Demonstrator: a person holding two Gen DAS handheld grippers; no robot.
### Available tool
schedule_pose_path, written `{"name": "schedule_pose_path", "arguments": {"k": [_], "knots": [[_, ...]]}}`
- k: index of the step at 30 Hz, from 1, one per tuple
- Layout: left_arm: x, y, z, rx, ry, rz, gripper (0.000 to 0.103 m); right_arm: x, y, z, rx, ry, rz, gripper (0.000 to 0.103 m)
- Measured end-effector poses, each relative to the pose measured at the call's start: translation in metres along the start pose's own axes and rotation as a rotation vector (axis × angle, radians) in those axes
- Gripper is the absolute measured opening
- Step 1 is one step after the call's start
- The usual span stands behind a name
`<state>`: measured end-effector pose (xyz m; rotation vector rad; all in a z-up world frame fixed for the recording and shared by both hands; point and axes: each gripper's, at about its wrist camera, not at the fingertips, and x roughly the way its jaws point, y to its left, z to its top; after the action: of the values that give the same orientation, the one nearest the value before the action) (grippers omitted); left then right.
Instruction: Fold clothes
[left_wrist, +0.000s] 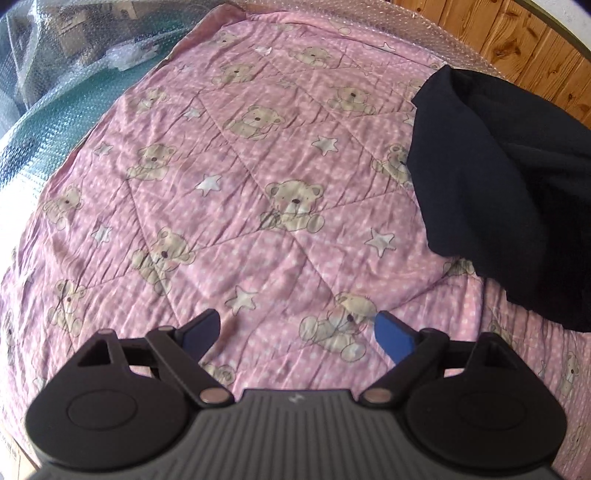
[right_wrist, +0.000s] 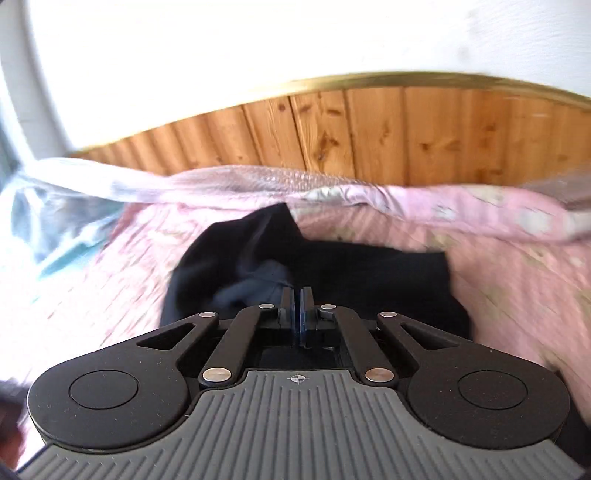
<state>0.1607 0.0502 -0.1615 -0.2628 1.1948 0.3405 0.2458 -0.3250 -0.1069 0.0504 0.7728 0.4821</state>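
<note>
Open pink quilt (left_wrist: 258, 155) stretches ahead of the spread left gripper (left_wrist: 297, 330), nothing between its fingers. To its right, a heaped dark garment (left_wrist: 509, 184) bars the way. Beyond the closed right gripper (right_wrist: 297, 295), the same cloth, then wood panelling (right_wrist: 369, 129), closes off the far side.

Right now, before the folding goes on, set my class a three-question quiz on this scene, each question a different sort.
1. True or false: the left gripper holds cloth.
2. The dark garment lies on: A) a wooden floor, B) a pink teddy-bear quilt, C) a table.
3. Fill in: the right gripper is ____ on the dark garment.

Key: 1 false, its jaws stand open over bare quilt; 2 B; 3 shut.
</note>
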Motion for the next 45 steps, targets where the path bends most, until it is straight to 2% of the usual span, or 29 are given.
{"name": "schedule_pose_path", "arguments": {"k": [2,5,7,8,10,12,13,15,16,17,18,19,20,22,24,25,28,29,31,33,34,36,37,38,42,44,45], "knots": [[0.006,-0.007,0.010,-0.001,-0.014,-0.021,0.093,-0.031,-0.026,-0.042,-0.035,0.123,-0.116,0.000],[0.012,-0.028,0.028,0.022,-0.022,-0.069,0.093,-0.061,-0.078,-0.124,-0.007,0.364,-0.379,0.000],[0.014,-0.046,0.041,0.072,-0.050,-0.086,0.093,-0.088,-0.102,-0.162,0.077,0.443,-0.487,0.000],[0.015,-0.055,0.048,0.095,-0.064,-0.094,0.093,-0.102,-0.113,-0.179,0.122,0.471,-0.533,0.004],[0.025,-0.074,0.068,0.128,-0.088,-0.088,0.093,-0.128,-0.118,-0.183,0.245,0.396,-0.526,0.015],[0.035,-0.093,0.089,0.161,-0.111,-0.082,0.099,-0.128,-0.113,-0.172,0.293,0.310,-0.505,0.038],[0.047,-0.104,0.099,0.185,-0.112,-0.071,0.103,-0.124,-0.109,-0.165,0.313,0.261,-0.486,0.055],[0.069,-0.117,0.111,0.219,-0.082,-0.070,0.103,-0.101,-0.105,-0.144,0.349,0.191,-0.437,0.059],[0.081,-0.123,0.117,0.236,-0.067,-0.069,0.099,-0.088,-0.107,-0.133,0.371,0.167,-0.406,0.061],[0.092,-0.130,0.122,0.253,-0.053,-0.068,0.073,-0.071,-0.108,-0.119,0.396,0.148,-0.372,0.069],[0.101,-0.136,0.127,0.269,-0.039,-0.072,0.052,-0.055,-0.109,-0.106,0.418,0.128,-0.339,0.073],[0.097,-0.137,0.123,0.276,-0.037,-0.111,0.020,-0.044,-0.108,-0.092,0.422,0.108,-0.314,0.076],[0.090,-0.139,0.118,0.288,-0.040,-0.151,0.015,-0.032,-0.107,-0.079,0.426,0.088,-0.288,0.077],[0.055,-0.142,0.094,0.387,-0.114,-0.261,0.009,-0.012,-0.108,-0.054,0.416,0.055,-0.263,0.077],[0.013,-0.141,0.045,0.561,-0.144,-0.381,0.009,0.006,-0.111,-0.035,0.399,0.037,-0.264,0.082],[-0.002,-0.137,0.015,0.659,-0.123,-0.428,0.002,0.015,-0.113,-0.027,0.393,0.034,-0.266,0.085],[0.003,-0.109,-0.064,0.786,0.056,-0.431,0.003,0.063,-0.121,-0.003,0.366,0.071,-0.235,0.088],[0.013,-0.096,-0.076,0.756,0.091,-0.377,0.003,0.080,-0.122,0.005,0.348,0.090,-0.219,0.088],[0.028,-0.067,-0.081,0.623,0.142,-0.332,0.006,0.118,-0.120,0.017,0.294,0.146,-0.206,0.089],[0.031,-0.043,-0.070,0.451,0.169,-0.328,0.009,0.150,-0.116,0.022,0.232,0.199,-0.194,0.089],[0.027,-0.033,-0.062,0.381,0.154,-0.362,0.017,0.159,-0.113,0.022,0.202,0.217,-0.193,0.087],[0.024,-0.023,-0.045,0.290,0.117,-0.394,0.030,0.176,-0.107,0.022,0.148,0.251,-0.188,0.053],[0.023,-0.022,-0.036,0.262,0.097,-0.398,0.043,0.174,-0.105,0.023,0.159,0.247,-0.160,0.023],[0.022,-0.021,-0.028,0.235,0.076,-0.401,0.052,0.168,-0.104,0.024,0.169,0.234,-0.140,0.006],[0.020,-0.017,0.006,0.124,-0.006,-0.414,0.056,0.065,-0.100,0.036,0.164,-0.017,-0.231,0.003],[0.022,-0.019,0.023,0.069,-0.041,-0.415,0.062,0.013,-0.098,0.042,0.161,-0.138,-0.284,0.003],[0.025,-0.022,0.032,0.049,-0.055,-0.421,0.063,-0.010,-0.102,0.036,0.159,-0.161,-0.365,0.003]]}}
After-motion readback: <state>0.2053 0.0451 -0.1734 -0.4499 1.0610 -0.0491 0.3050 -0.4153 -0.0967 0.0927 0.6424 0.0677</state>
